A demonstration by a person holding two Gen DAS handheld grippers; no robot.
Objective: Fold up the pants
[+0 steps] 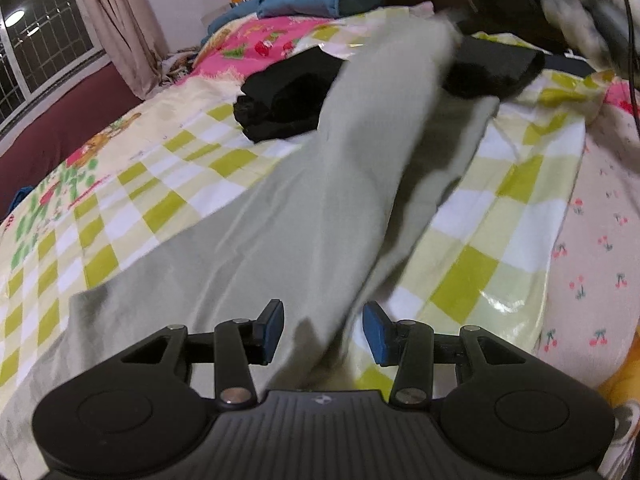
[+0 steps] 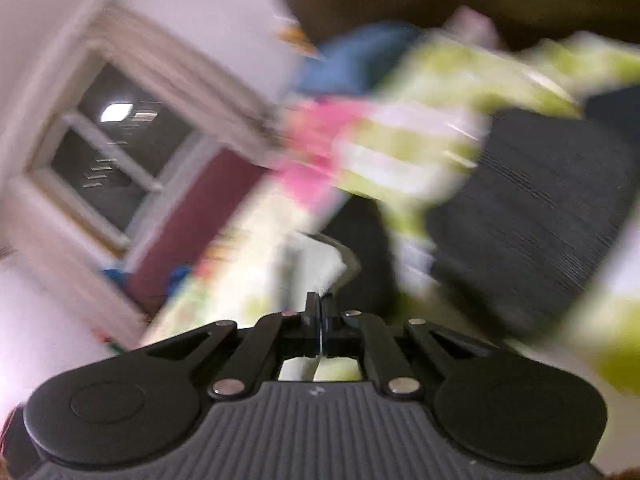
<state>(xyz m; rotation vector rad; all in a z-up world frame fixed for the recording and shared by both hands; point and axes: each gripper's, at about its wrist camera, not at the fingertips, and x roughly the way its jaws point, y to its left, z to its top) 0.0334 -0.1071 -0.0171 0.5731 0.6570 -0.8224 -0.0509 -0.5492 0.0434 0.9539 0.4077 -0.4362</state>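
The fold looks only just begun. The left gripper [image 1: 323,330] has its fingers wide apart, with the pale green pants [image 1: 304,216] between them but not pinched. The pants lie long on the checked bed sheet [image 1: 472,276], one end lifted. The right gripper [image 2: 320,312] is pinched tight on a thin pale edge, likely the pants; most folding is left.

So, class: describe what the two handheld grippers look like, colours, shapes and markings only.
Both match. The left gripper has a black ribbed body, round side discs, silver pivot pins, black linkage arms, blue finger pads and a small white logo. The right gripper shows the same black build.
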